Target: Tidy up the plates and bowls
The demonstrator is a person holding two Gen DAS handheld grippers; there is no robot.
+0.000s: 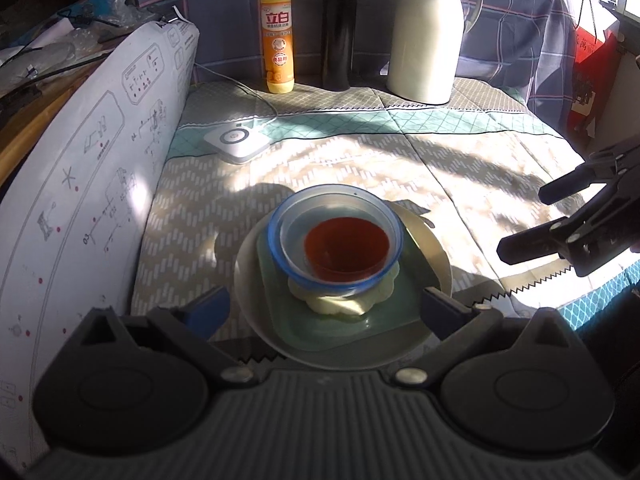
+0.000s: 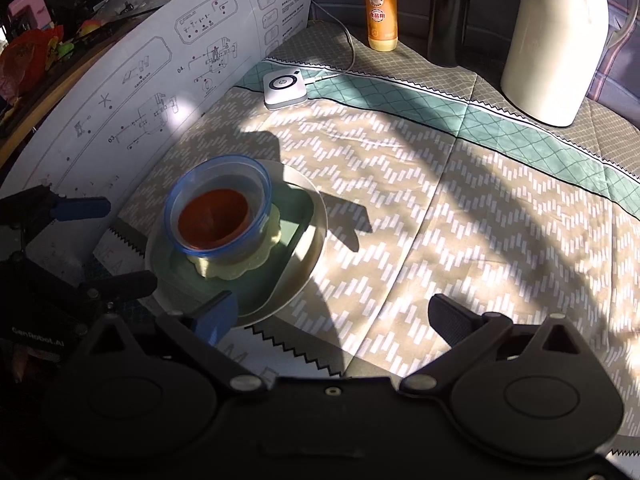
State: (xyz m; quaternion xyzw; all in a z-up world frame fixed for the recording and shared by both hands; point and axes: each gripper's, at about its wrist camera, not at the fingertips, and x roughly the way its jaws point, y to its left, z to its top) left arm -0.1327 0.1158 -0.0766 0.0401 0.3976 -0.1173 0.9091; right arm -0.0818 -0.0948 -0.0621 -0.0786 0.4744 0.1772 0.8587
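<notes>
We held the left gripper point(image 1: 324, 308) with its jaws spread wide and nothing between the pads, its two fingers point(image 1: 208, 310) standing either side of the near rim of the stack without touching it. The right gripper point(image 2: 336, 320) was just as wide and empty, hovering over bare cloth with the stack off at ten o'clock in its own view; from the left camera it showed at three o'clock, apart from the dishes.

The stack sat near the front edge of the table, at twelve o'clock from the left fingers. We counted five pieces in it: one round white plate point(image 1: 256, 312) at the bottom, one square green plate point(image 1: 384, 312) on it, one pale scalloped dish point(image 1: 340, 306), one clear bowl point(image 1: 276, 236) with a blue rim, and one red bowl point(image 1: 346, 248) nested inside that.

A white printed board point(image 1: 100, 184) leaned along the table's edge at nine o'clock, just beside the stack. From one to three o'clock the patterned tablecloth point(image 2: 460, 220) lay open and sunlit. Along the far edge at twelve o'clock stood one orange bottle point(image 1: 277, 40), one dark flask point(image 1: 339, 36) and one cream jug point(image 1: 428, 40), with one small white device point(image 1: 234, 140) and its cable nearer, at eleven o'clock.
</notes>
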